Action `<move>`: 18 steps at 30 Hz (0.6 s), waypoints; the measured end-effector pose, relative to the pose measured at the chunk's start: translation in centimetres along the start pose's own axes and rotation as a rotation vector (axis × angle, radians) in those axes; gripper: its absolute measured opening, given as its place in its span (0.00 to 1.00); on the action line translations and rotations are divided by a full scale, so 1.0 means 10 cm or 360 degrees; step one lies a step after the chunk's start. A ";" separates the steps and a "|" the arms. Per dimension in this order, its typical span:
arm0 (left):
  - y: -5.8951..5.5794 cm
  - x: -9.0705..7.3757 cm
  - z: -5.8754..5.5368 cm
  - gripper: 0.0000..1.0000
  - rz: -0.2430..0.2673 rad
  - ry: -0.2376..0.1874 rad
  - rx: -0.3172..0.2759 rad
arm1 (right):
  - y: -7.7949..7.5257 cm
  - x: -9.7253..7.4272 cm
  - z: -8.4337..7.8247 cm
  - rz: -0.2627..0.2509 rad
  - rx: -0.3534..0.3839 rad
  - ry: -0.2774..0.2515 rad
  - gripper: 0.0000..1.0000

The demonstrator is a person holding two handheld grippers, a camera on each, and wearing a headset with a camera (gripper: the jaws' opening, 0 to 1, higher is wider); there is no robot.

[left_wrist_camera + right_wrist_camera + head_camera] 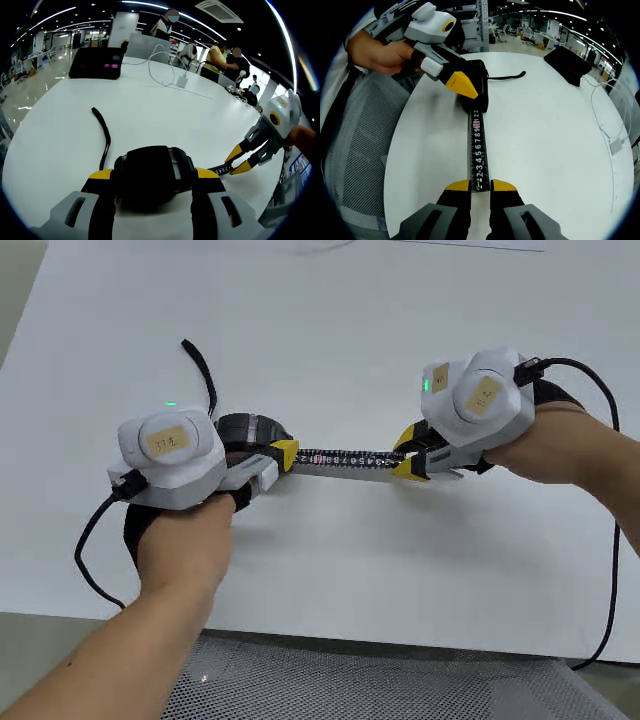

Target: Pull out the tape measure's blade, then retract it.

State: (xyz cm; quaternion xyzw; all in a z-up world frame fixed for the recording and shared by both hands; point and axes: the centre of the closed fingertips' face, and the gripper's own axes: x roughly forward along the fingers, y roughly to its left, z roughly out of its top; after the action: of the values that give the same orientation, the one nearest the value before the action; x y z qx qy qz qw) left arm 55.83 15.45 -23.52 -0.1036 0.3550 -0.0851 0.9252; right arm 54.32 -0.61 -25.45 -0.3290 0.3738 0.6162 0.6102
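At nine o'clock the tape measure case [248, 430] is clamped by the left gripper [155, 176]; at three the blade [477, 145] is pinched by the right gripper [480, 186]. The blade is judged thin and springy, best held flat at its tip.

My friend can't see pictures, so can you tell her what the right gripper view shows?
The right gripper pinches the tip of a tape measure's blade, which stretches across a white table to its black case. At that far end the left gripper, held in a person's hand, clamps the case.
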 end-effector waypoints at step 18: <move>-0.01 -0.01 -0.01 0.57 -0.0006 0.0000 -0.0005 | 0.01 0.12 0.20 0.0026 -0.0006 -0.0051 0.09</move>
State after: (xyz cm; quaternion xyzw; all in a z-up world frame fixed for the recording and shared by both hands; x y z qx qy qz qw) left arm 55.68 15.34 -23.48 -0.1057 0.3549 -0.0861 0.9249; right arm 54.25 1.76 -25.46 -0.3171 0.3655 0.6270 0.6105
